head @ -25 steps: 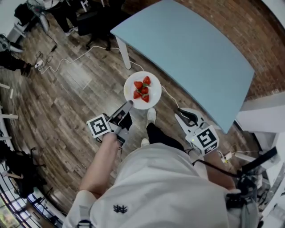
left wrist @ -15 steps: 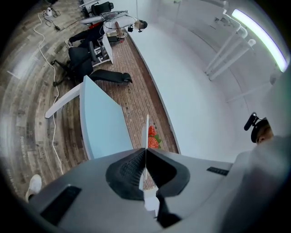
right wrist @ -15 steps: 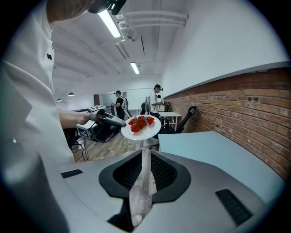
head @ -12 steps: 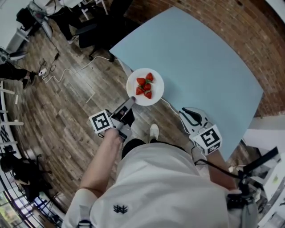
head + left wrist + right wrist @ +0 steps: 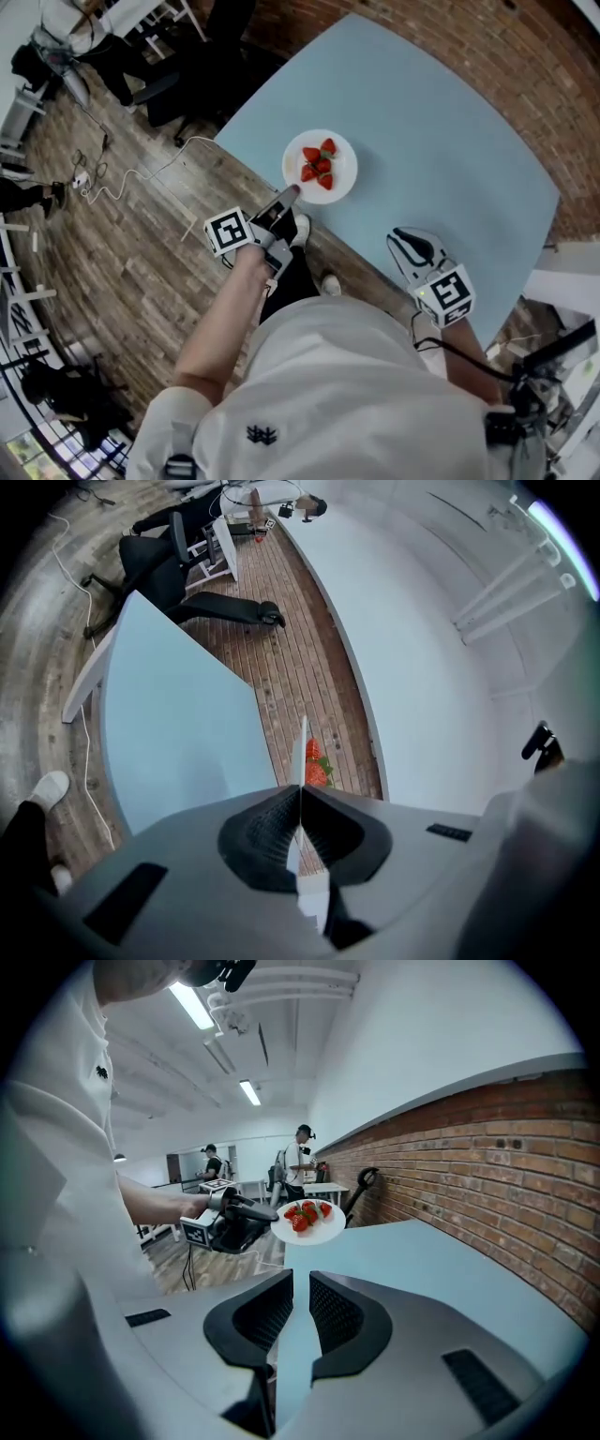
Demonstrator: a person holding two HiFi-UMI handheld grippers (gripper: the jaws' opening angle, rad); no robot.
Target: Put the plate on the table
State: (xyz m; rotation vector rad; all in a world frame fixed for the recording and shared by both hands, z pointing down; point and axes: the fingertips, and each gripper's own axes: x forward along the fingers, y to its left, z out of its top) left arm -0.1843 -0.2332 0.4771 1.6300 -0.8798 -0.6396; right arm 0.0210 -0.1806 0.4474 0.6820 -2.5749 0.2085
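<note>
the left gripper (image 5: 286, 194) is pinching the near rim of a white plate (image 5: 342, 159), its jaws closed tight on the thin edge. the plate is carrying strawberries (image 5: 320, 165) and is being held level in the air over the near edge of the pale blue table (image 5: 441, 141). the right gripper (image 5: 405, 242) is hovering over the table's near side, its jaws standing narrowly apart with nothing between them. a brick wall (image 5: 450, 28) is running behind the table; black chairs (image 5: 178, 75) and a white cable (image 5: 141, 173) are sitting on the wooden floor (image 5: 122, 262) to the left
</note>
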